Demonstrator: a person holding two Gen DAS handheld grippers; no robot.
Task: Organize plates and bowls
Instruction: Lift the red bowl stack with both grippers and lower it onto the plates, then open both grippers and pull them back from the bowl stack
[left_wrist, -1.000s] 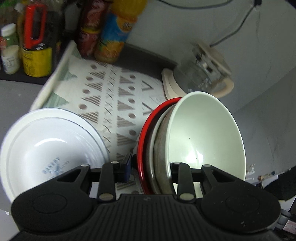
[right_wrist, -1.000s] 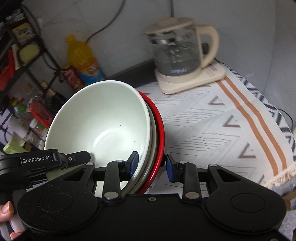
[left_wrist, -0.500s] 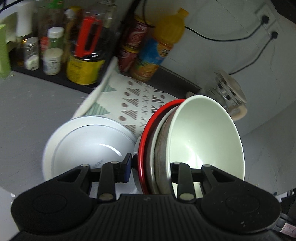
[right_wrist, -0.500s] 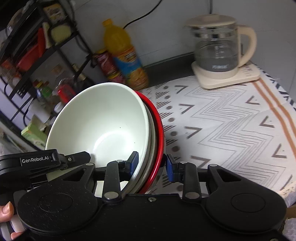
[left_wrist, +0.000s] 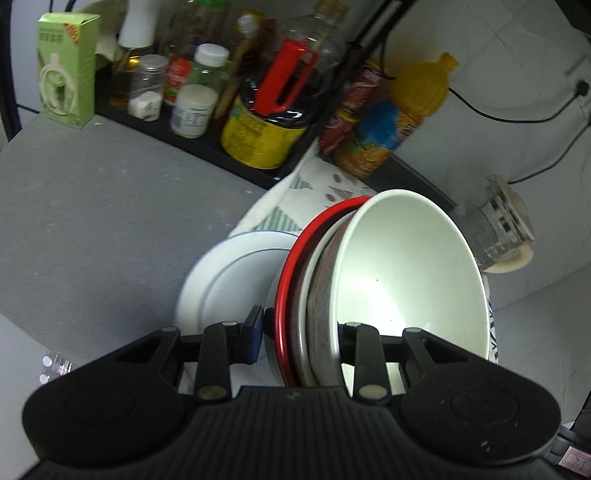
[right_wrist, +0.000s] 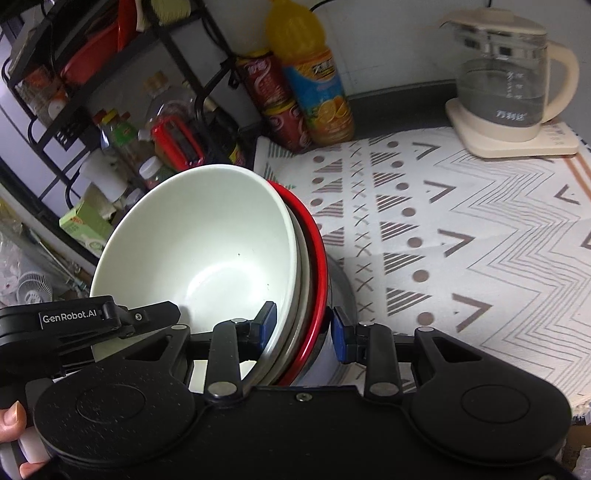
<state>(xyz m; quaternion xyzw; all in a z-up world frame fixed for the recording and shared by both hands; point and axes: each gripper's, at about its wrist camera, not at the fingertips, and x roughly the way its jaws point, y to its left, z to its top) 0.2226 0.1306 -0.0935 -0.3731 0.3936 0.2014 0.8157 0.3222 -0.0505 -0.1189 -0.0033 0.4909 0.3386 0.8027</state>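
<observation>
I've got both the left gripper (left_wrist: 301, 334) and right gripper (right_wrist: 301, 326) clamped on the nested stack of cream, grey and red-rimmed bowls (left_wrist: 402, 280), apparently just above the round white plate (left_wrist: 229, 280), not yet set down.

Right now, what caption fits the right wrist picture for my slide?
Two grippers carry a nested stack of bowls over a patterned cloth.

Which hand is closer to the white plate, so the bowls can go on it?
Left, probably. The white plate lies right beside the left gripper, which clamps the stack of bowls. The right gripper grips the stack's other side, over the patterned cloth.
</observation>
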